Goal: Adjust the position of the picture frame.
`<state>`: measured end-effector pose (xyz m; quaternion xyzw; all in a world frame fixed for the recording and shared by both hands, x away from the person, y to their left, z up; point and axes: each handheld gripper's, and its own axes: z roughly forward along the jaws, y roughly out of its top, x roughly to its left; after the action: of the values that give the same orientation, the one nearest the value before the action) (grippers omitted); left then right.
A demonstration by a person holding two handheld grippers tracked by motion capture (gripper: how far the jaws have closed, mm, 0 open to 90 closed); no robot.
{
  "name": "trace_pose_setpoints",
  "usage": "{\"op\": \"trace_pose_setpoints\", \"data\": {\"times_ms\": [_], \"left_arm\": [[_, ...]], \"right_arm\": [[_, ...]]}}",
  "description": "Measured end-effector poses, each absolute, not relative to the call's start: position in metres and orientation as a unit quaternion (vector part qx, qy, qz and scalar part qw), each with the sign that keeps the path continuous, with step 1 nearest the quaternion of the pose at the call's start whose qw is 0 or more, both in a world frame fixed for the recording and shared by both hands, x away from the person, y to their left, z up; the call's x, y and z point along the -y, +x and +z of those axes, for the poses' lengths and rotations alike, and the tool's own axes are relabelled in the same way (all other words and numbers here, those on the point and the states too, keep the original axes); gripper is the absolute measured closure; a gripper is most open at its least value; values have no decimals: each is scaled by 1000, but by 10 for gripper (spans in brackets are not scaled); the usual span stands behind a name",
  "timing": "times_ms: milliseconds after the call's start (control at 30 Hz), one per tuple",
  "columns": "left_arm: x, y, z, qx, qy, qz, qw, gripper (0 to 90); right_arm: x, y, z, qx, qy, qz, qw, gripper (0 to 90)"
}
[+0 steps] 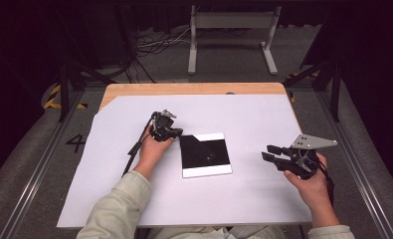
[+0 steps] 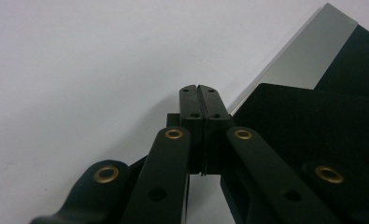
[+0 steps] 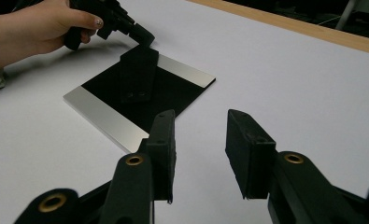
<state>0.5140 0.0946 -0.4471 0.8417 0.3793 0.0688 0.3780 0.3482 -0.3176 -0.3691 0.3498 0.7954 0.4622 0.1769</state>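
**Black plate mid-table, left tool at its corner**

Black square plate (image 1: 205, 154) with silver strips on two edges lies flat on the white sheet (image 1: 244, 199) covering the table (image 1: 194, 88). A smaller black piece (image 3: 138, 73) rests on it. Left tool (image 1: 170, 130), jaws pressed together with nothing between, tips low at the plate's near-left corner. Right tool (image 1: 270, 153) well apart to the right, jaws partway open, empty.

Left claw (image 1: 175, 132) jaws pressed together – tips angled down, right claw (image 1: 269, 153) parted, level
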Motion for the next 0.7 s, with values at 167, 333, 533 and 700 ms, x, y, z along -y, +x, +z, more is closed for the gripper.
{"op": "trace_pose_setpoints", "data": {"times_ms": [167,333,533,700], "left_arm": [[-99,517,-449,-379,838,52,389,900],[-98,516,-449,-372,842,61,387,900],[-97,514,-449,-365,844,67,387,900],[-98,513,-449,-361,847,62,385,900]], "right_arm": [[317,349,-370,-796,349,463,171,628],[315,349,-371,-799,347,462,167,627],[310,349,-372,-807,341,456,155,613],[305,351,-375,-814,336,450,149,614]]}}
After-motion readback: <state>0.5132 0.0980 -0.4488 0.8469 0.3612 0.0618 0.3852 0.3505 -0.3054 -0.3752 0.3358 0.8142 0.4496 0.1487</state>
